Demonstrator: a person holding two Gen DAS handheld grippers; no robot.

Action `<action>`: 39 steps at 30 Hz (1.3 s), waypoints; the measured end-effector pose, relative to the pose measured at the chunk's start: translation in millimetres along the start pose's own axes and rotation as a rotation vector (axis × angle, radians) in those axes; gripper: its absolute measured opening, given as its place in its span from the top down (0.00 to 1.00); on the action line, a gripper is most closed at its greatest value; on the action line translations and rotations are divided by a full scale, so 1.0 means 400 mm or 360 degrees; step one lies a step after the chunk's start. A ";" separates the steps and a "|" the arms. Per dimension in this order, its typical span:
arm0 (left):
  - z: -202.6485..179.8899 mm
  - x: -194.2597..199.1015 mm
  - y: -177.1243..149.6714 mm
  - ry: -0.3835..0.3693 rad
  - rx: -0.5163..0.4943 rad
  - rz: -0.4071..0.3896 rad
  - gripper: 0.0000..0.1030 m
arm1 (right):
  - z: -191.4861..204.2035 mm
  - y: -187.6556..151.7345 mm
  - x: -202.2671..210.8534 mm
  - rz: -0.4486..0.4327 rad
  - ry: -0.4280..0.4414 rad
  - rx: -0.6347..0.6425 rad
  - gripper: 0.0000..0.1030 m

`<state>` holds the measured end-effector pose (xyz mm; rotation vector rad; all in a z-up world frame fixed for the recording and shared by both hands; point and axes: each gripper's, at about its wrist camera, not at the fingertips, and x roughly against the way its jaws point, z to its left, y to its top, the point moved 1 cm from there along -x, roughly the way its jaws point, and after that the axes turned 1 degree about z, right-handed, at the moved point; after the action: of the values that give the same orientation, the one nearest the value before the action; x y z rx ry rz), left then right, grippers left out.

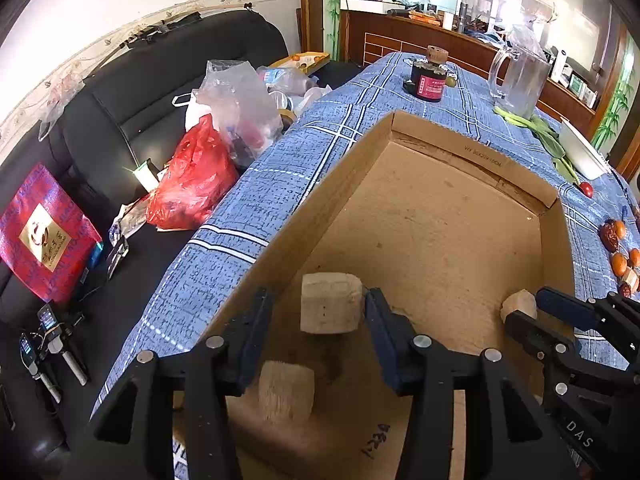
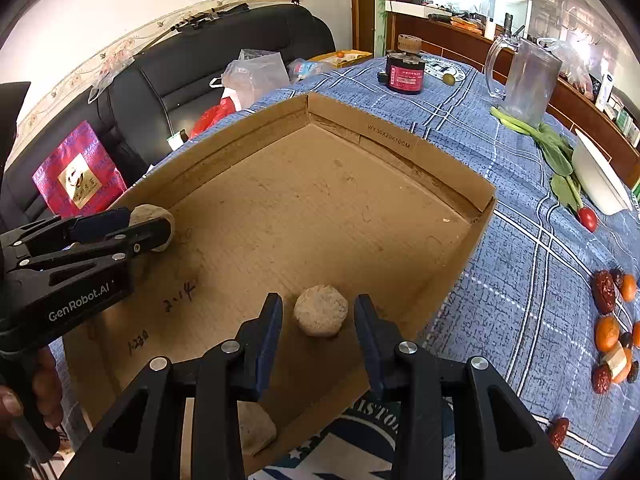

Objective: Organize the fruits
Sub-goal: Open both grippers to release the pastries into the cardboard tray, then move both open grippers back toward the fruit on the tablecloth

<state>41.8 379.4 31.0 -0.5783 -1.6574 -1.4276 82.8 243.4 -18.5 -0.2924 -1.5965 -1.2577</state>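
- Left tool [image 1: 316, 320]: spread around a pale cut chunk [image 1: 331, 303] resting inside the shallow brown cardboard box [image 1: 472, 152]; pads clear.
- Right tool [image 2: 318, 320]: spread around a round pale chunk [image 2: 321, 310] on the box floor.
- Judged step: release after placing.
- Next: fetch the oranges and red dates [image 2: 612, 320] on the worktop beyond the box's right wall.

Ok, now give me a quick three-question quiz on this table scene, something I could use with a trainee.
1. True or false: the small oranges lie inside the cardboard box.
2. Which of these stands on the tablecloth beyond the box's far wall? A: a dark jar with a cork stopper. B: a kettle. C: a laptop.
3. In the right wrist view, how many beige chunks show inside the box?

Key: 1. False, they lie on the cloth beside the box. 2. A. 3. Three.
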 end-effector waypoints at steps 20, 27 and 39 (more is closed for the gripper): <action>-0.100 0.132 -0.064 -0.0017 -0.0040 -0.0116 0.31 | -0.053 -0.140 0.179 -0.0088 -0.0080 -0.0059 0.47; -0.193 0.175 -0.074 -0.0082 -0.0098 -0.0152 0.30 | -0.144 -0.216 0.252 -0.0116 -0.0142 -0.0196 0.48; -0.465 0.186 -0.112 -0.0235 -0.0357 -0.0115 0.30 | -0.373 -0.374 0.375 -0.0142 -0.0309 -0.0501 0.48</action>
<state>22.5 177.8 64.7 -0.7727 -1.6568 -1.6715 -4.0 0.2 5.8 -0.5604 -1.5834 -1.5920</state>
